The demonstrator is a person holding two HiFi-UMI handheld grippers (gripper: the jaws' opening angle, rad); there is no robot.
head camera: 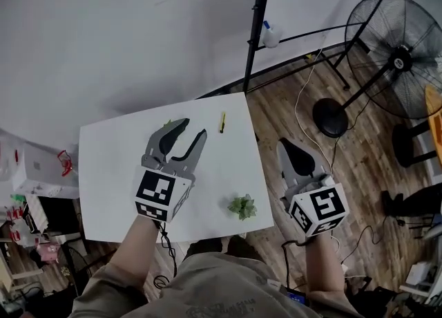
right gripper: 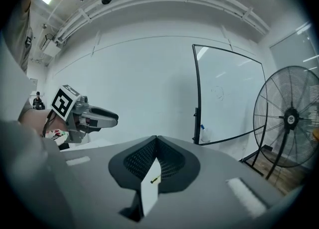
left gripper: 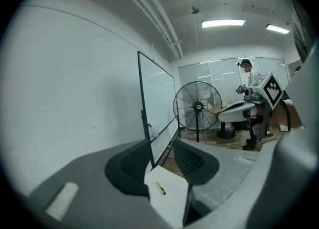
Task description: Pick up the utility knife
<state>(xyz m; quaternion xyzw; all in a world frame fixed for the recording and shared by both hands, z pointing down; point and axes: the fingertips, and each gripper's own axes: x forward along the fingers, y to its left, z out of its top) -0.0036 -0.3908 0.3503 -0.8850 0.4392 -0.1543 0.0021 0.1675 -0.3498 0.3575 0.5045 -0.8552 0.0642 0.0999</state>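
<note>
The utility knife [head camera: 222,122] is showing yellow with a dark end on the white tabletop [head camera: 110,164]. A green leafy clump [head camera: 242,207] is sitting near right. My left gripper [head camera: 193,128] is wearing grey, its fingers [head camera: 168,142] black, its cube [head camera: 162,194] black-and-white squares. Brown wood-plank floor [head camera: 359,151] is lying right.

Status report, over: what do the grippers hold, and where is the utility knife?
Left gripper open, empty, above the table. Right gripper shut, empty, off the table's right side. Utility knife lies untouched near the far edge. Nothing blocks it.
</note>
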